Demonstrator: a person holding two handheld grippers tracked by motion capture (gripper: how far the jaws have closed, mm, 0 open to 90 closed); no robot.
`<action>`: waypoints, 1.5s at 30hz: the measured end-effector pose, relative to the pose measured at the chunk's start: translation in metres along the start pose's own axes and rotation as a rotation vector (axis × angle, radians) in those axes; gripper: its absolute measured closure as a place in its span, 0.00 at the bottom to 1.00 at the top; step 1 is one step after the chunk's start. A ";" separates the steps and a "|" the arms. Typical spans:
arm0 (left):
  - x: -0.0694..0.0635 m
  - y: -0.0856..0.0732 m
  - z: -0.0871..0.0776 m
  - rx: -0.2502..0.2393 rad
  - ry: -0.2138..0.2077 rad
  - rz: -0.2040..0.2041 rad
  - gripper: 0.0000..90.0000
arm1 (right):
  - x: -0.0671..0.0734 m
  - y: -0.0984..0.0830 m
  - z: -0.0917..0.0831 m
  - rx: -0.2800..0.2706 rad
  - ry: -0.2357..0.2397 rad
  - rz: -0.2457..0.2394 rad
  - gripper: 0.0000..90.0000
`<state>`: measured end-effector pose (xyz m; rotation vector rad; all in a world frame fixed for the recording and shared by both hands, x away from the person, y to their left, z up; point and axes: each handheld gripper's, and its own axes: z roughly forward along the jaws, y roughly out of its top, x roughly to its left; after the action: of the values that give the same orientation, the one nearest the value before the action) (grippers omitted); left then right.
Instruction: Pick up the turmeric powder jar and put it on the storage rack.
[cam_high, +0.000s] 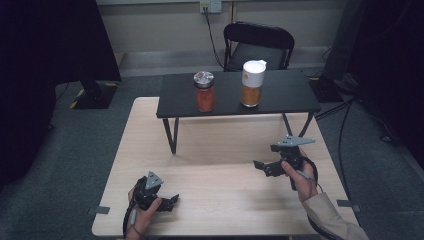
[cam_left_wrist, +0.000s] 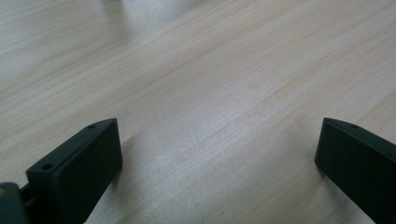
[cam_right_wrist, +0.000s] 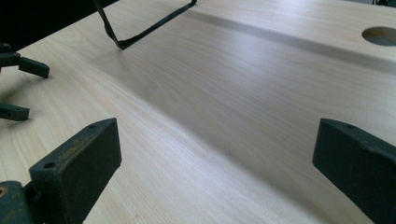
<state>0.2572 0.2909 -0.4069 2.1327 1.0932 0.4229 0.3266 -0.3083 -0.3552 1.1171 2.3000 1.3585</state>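
Note:
Two jars stand on a small black shelf (cam_high: 280, 97) at the far side of the wooden table (cam_high: 220, 190). The left jar (cam_high: 204, 91) holds red-orange powder under a metal lid. The right jar (cam_high: 253, 83) holds orange powder under a tall white cap. My left gripper (cam_high: 172, 202) rests low near the table's front left, open, its jaws wide over bare wood (cam_left_wrist: 219, 140). My right gripper (cam_high: 258, 165) hovers at the right, open, jaws pointing left with nothing between them (cam_right_wrist: 215, 154). In the right gripper view the left gripper's fingertips (cam_right_wrist: 28, 67) show at the far left edge.
The black shelf stands on thin metal legs (cam_high: 171, 135), one leg (cam_right_wrist: 140, 28) ahead of the right gripper. A round hole (cam_right_wrist: 380, 35) is cut in the tabletop. A black folding chair (cam_high: 257, 45) stands behind the table. Cables trail on the floor at right.

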 end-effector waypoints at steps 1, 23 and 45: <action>0.000 0.000 0.000 0.000 0.000 0.000 0.00 | -0.001 -0.001 0.000 0.003 0.000 0.002 0.00; 0.000 0.000 0.000 0.000 0.000 0.000 0.00 | -0.010 -0.036 -0.007 0.041 -0.052 0.012 0.00; 0.000 0.000 0.000 0.000 0.000 -0.001 0.00 | -0.009 -0.061 -0.010 0.159 -0.138 -0.034 0.01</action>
<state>0.2572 0.2908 -0.4069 2.1323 1.0939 0.4224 0.2971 -0.3377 -0.4022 1.1725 2.3469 1.0664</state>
